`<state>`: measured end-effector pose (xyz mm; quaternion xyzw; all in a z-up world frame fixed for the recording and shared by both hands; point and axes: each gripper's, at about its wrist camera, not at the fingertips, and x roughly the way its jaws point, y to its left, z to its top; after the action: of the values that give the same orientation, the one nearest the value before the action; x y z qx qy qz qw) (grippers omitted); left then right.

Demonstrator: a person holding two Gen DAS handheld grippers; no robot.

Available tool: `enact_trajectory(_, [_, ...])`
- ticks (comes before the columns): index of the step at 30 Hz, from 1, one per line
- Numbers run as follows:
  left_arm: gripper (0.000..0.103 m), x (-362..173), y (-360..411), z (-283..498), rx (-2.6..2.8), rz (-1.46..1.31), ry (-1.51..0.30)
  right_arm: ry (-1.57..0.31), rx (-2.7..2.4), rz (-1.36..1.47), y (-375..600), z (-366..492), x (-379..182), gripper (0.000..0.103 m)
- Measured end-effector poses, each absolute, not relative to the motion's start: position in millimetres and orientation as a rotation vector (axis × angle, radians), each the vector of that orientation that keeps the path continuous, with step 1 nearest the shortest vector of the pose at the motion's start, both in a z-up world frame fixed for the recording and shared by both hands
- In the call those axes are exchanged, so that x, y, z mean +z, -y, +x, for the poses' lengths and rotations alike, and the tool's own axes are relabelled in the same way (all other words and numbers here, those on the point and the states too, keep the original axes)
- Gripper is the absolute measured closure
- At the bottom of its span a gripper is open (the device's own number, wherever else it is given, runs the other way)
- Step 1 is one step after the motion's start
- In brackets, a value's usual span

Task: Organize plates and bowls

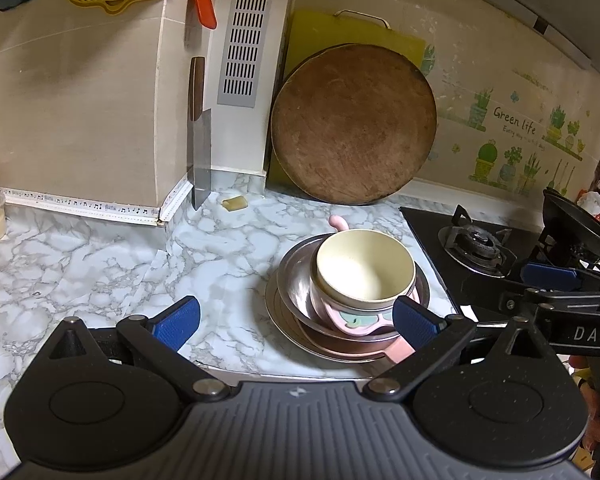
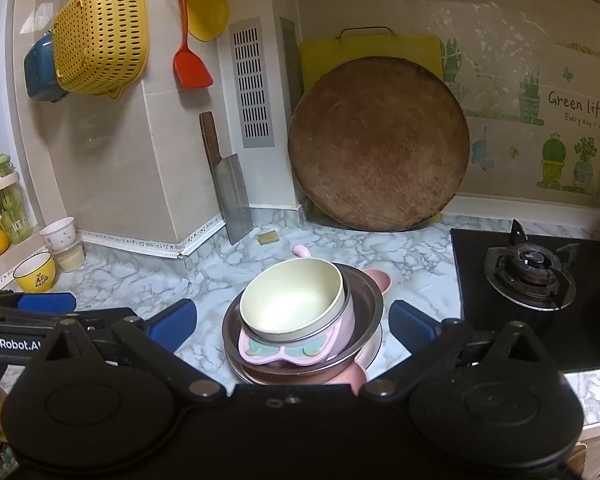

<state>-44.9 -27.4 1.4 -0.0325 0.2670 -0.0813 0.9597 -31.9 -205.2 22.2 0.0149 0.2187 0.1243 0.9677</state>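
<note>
A stack of dishes stands on the marble counter (image 1: 80, 264). A cream bowl (image 1: 364, 268) sits on top, inside a pink bowl with a handle (image 1: 350, 320), inside a steel bowl (image 1: 296, 284), on a steel plate (image 1: 276, 312). In the right wrist view the cream bowl (image 2: 292, 304), pink bowl (image 2: 296, 350) and steel bowl (image 2: 370, 304) lie between my fingers. My left gripper (image 1: 296, 320) is open and empty, left of the stack. My right gripper (image 2: 292, 324) is open and empty, its fingers either side of the stack without touching it.
A round wooden board (image 1: 354, 124) and a cleaver (image 1: 200, 160) lean on the back wall. A black gas hob (image 1: 480, 248) lies right of the stack. Cups (image 2: 34, 272) stand at the far left. A small yellow block (image 1: 234, 203) lies behind.
</note>
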Motion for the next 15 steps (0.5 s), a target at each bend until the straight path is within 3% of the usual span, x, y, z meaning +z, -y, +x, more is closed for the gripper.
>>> enact_trajectory(15, [0.000, 0.5, 28.2, -42.2, -0.156, -0.086, -0.556, -0.465, 0.262, 0.031, 204.3, -28.4, 21.8, 0.000])
